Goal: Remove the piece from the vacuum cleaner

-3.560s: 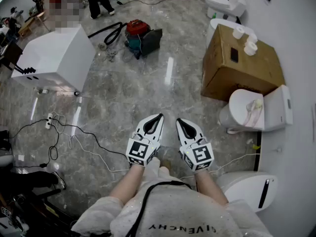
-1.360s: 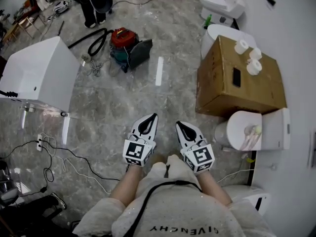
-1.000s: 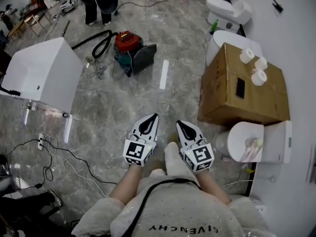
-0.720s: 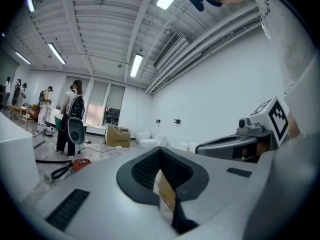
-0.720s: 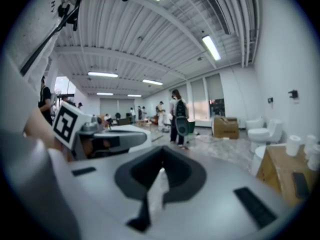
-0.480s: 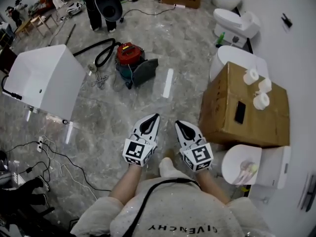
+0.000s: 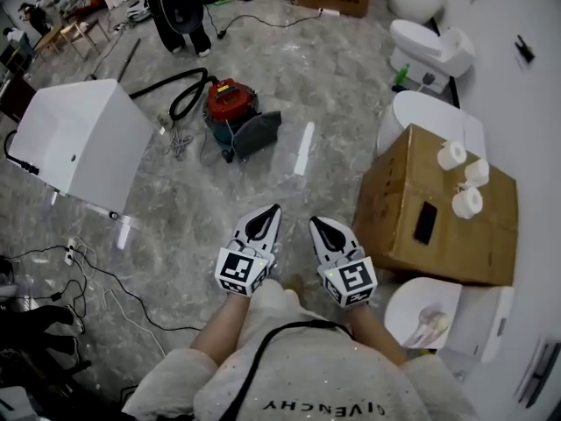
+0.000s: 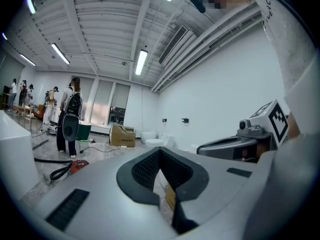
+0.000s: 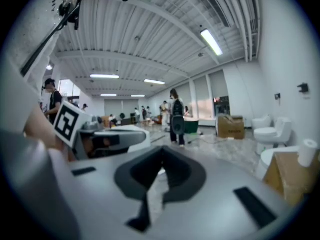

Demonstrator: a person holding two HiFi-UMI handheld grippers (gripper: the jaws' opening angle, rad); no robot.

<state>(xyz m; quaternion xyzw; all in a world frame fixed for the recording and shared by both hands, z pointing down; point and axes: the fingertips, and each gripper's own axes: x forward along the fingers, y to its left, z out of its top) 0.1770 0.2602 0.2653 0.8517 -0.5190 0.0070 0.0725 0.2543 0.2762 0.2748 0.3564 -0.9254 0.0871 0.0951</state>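
The vacuum cleaner (image 7: 231, 105) stands on the marble floor well ahead of me. It has a red top, a teal body, a dark grey flap (image 7: 257, 135) at its right side and a black hose (image 7: 180, 95) looping off to the left. In the left gripper view the vacuum cleaner (image 8: 77, 166) shows small at the lower left. My left gripper (image 7: 273, 208) and right gripper (image 7: 313, 222) are held side by side close to my body, pointing forward. Both are shut with nothing between the jaws, far short of the machine.
A white cabinet (image 7: 83, 143) stands at the left, with cables (image 7: 88, 266) on the floor beside it. At the right are a cardboard box (image 7: 438, 213) topped with paper rolls (image 7: 451, 154) and several toilets (image 7: 434, 46). A person with a backpack (image 7: 180, 7) stands beyond the vacuum cleaner.
I have walked forward: the cardboard box and the white cabinet have slid down the picture and the vacuum cleaner is nearer. Both grippers stay shut, held the same way before me.
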